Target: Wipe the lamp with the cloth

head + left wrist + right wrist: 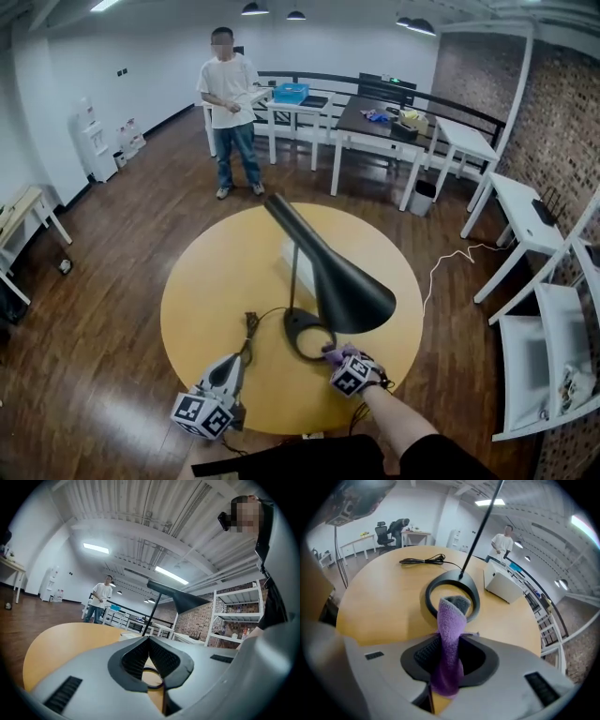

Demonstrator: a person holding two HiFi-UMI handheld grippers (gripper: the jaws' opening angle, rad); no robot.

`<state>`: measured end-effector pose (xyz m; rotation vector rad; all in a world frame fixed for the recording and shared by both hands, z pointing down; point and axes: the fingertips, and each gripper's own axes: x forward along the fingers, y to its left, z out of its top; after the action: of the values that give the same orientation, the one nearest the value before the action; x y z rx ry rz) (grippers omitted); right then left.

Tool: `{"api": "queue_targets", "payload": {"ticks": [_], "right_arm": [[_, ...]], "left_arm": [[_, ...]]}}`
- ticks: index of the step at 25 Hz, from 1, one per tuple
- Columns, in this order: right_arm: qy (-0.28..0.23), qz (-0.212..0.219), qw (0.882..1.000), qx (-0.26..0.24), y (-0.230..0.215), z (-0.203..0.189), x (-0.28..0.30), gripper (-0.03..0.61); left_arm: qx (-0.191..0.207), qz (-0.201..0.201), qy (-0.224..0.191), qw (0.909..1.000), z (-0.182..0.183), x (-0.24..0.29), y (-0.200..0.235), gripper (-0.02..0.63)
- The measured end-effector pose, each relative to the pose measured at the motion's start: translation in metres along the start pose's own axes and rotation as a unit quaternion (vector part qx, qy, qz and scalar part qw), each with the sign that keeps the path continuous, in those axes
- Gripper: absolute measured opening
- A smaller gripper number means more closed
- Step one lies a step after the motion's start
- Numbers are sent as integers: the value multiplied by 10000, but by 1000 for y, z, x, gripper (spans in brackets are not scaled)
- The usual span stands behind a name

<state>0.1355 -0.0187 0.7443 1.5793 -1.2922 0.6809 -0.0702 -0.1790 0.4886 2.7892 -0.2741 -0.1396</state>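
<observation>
The lamp stands in the middle of the round yellow table. We hold the purple cloth tight in our right gripper, just by the lamp's ring foot. Our left gripper is closed with nothing in it, near the table's edge by us.

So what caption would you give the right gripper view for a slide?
Right claw grips a purple cloth, aimed at the lamp's ring base on a round wooden table.
</observation>
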Motion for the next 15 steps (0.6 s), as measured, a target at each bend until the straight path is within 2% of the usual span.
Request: {"api": "queue_targets", "payload": {"ticks": [2, 7, 11, 15], "right_arm": [[22, -135, 9997, 198, -5, -3, -12, 100], [-581, -176, 9973, 408, 1, 15, -37, 100], [-589, -248, 9979, 83, 5, 10, -37, 100], [-692, -229, 9973, -67, 1, 20, -37, 100]], "left_arm": [[13, -22, -68, 10000, 6, -8, -1, 0], [-120, -115, -117, 9998, 10, -18, 0, 0], [-272, -154, -194, 9993, 1, -24, -2, 0], [-221, -102, -222, 9995, 1, -28, -2, 0]]}}
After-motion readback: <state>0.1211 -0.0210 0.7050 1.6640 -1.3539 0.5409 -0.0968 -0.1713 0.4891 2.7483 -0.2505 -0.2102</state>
